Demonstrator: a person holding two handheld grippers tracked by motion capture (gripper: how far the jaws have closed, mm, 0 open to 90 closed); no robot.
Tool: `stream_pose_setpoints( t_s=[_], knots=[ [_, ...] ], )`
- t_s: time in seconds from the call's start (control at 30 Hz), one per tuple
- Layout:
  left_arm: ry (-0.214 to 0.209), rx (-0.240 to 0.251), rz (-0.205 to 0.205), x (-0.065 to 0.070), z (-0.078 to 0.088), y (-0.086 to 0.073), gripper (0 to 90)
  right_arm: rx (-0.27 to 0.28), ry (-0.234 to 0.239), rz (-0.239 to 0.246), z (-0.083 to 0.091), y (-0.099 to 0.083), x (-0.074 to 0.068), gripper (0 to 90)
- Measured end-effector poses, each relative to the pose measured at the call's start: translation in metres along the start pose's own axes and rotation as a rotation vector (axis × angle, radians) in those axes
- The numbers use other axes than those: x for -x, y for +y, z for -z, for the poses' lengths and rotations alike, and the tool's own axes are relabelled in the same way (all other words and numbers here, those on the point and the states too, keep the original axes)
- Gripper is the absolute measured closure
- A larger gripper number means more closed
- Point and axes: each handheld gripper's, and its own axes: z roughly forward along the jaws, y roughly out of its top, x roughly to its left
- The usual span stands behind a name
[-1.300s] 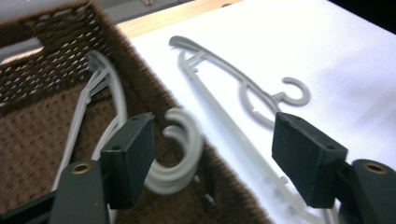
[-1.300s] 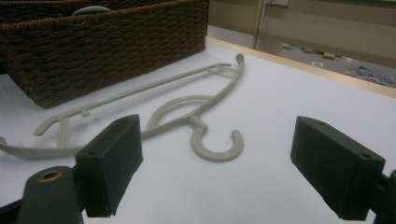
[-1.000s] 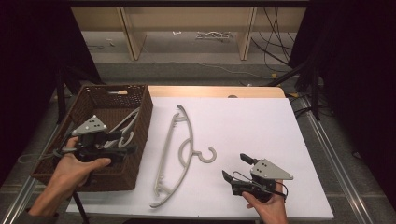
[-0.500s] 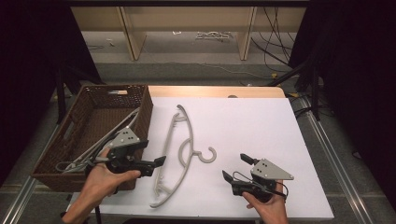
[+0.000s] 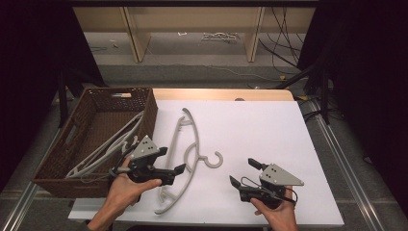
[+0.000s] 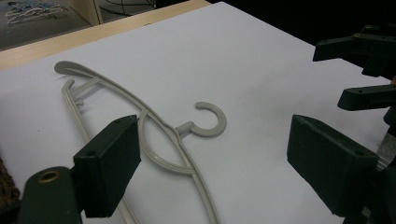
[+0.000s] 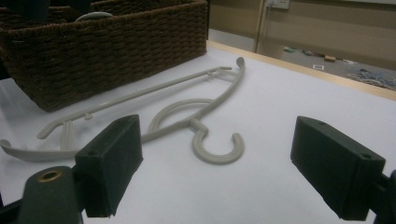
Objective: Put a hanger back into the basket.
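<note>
high view: left gripper point(image 5: 179, 169), fingers apart and just opening wider, nears the hanger point(image 5: 185, 154) beside the basket point(image 5: 62, 163); straddle its arm squarely before clamping.

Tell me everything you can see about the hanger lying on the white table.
The hanger is pale grey-beige and looks like moulded plastic, in one piece: a curved shoulder bar, a straight lower bar, an oval loop at the neck and an open round hook. It lies flat on the white table top, long axis running away from the person, hook pointing toward the right gripper. It sits just beside the brown woven basket. The left gripper hovers over its near half with jaws open; nothing grips it.
</note>
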Motion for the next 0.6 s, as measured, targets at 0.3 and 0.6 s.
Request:
stream_pose_setpoints(
  t_s=[0.3, 0.6],
  knots=[
    [0.064, 0.022, -0.231, -0.010, -0.012, -0.006, 16.2, -0.007, 0.006, -0.001, 0.002, 0.000, 0.000, 17.5],
    [0.081, -0.022, -0.255, -0.006, -0.026, -0.016, 16.1, 0.006, 0.008, -0.007, 0.002, 0.000, 0.001, 17.5]
  ],
)
